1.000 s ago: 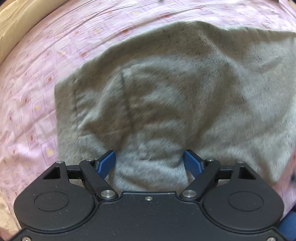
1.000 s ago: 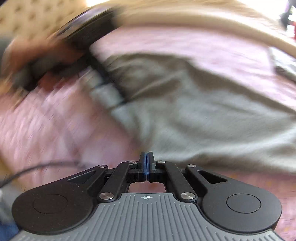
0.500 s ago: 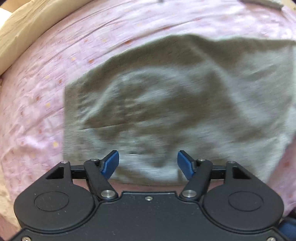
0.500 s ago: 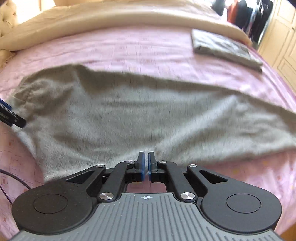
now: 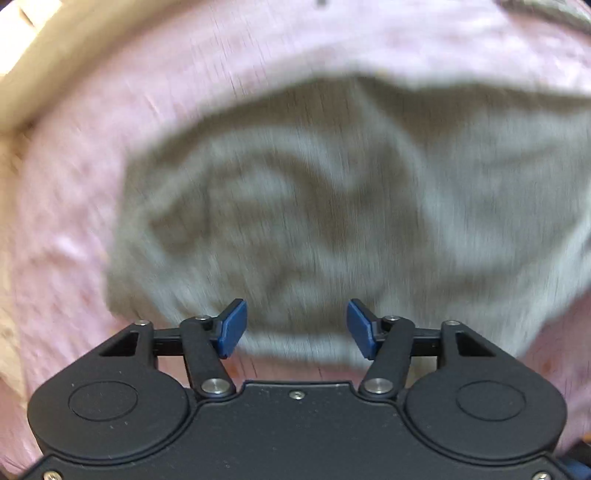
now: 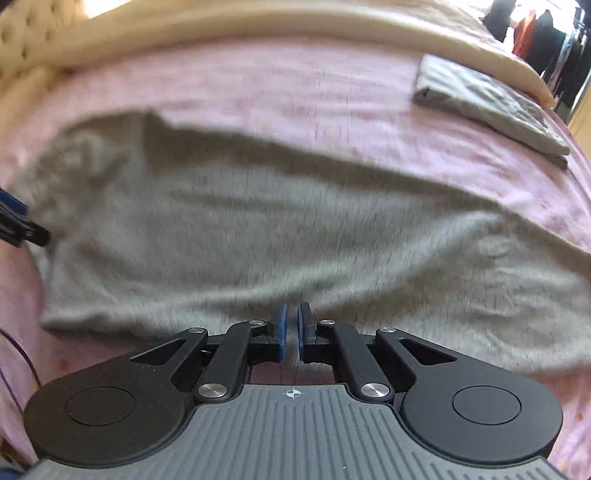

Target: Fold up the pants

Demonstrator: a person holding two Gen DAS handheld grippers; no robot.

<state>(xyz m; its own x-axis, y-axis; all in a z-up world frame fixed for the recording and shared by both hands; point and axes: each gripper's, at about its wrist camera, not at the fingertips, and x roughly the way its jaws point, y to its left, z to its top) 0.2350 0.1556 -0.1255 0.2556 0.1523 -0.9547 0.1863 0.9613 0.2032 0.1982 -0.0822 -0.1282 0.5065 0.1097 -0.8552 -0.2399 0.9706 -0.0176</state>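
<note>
My left gripper (image 5: 293,328) hangs half open and empty, its jaws having just narrowed, over the grey pants (image 5: 332,206) spread on the bed (image 5: 74,206). My right gripper (image 6: 290,326), nearly shut, has just parted slightly at the near edge, probably seeking a fold.

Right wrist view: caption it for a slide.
Right gripper, nearly shut and empty, over grey pants on pink bedsheet.

A pink patterned bedsheet (image 6: 295,88) filled most of both views. A cream blanket (image 6: 229,26) ran along the top of the right wrist view, with a tufted cream headboard (image 6: 26,33) in the upper left. Bright daylight glared at the top left edge. Dark hanging clothes (image 6: 546,33) showed blurred in the upper right corner.
</note>
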